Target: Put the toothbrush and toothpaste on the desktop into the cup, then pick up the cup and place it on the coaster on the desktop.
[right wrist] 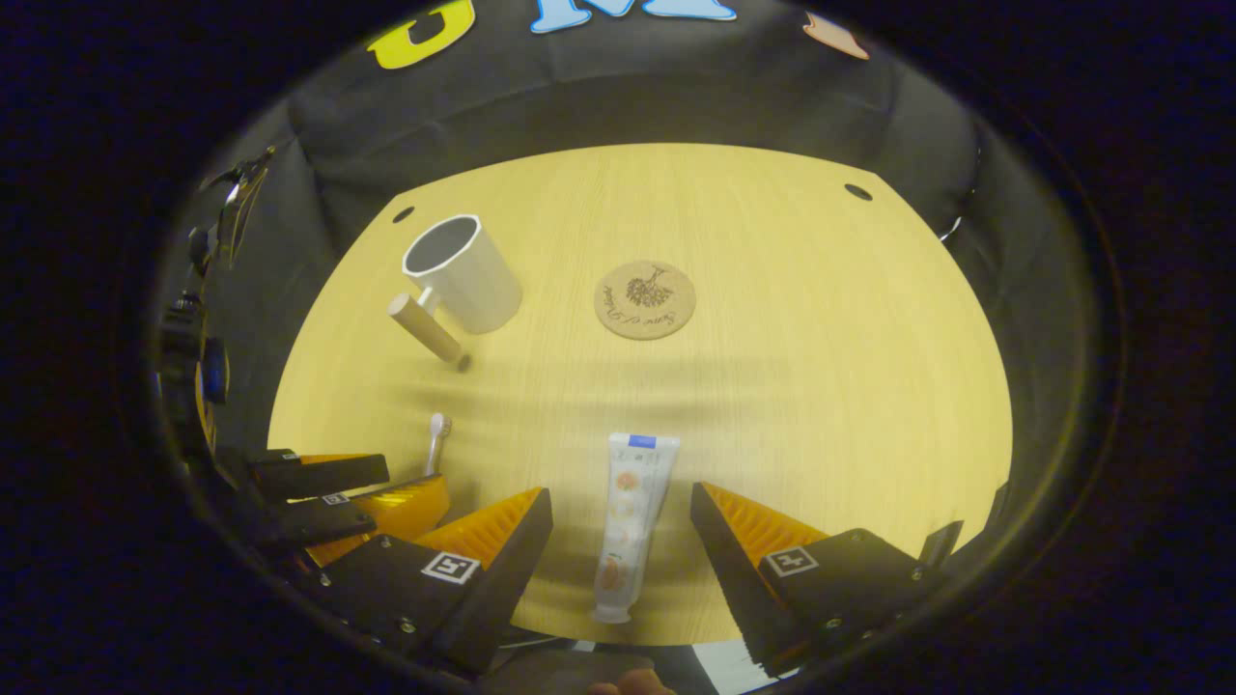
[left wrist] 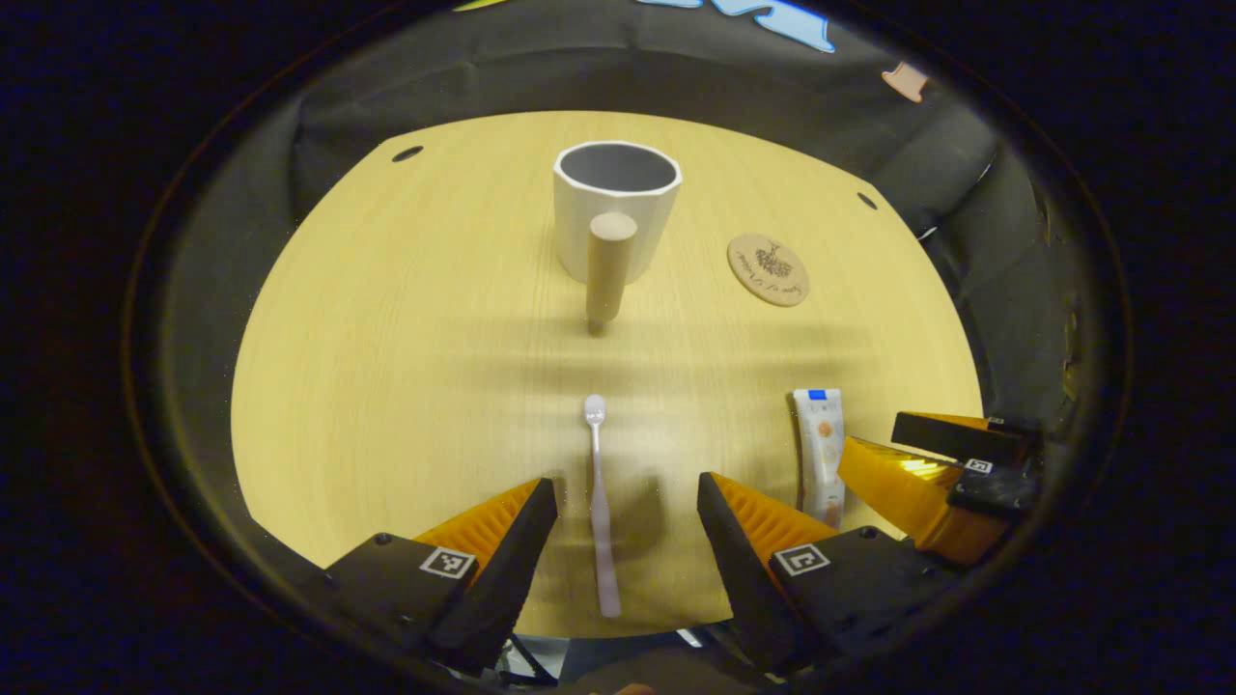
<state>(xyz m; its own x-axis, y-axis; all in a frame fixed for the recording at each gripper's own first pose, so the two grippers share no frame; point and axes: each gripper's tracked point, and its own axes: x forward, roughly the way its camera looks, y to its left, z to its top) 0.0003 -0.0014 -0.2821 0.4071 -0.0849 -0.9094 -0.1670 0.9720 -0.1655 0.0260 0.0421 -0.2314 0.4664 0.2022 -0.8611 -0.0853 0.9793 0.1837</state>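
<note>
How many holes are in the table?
2: one hole at the far left corner behind the cup, another hole at the far right corner. Near edge is hidden.

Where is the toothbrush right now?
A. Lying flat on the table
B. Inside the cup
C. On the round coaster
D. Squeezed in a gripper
A: the toothbrush lies flat on the table, in the gap of the open left gripper, well short of the cup and the coaster.

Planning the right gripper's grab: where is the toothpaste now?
In the right gripper view, the toothpaste lies flat between the open right gripper, below the coaster.
</note>
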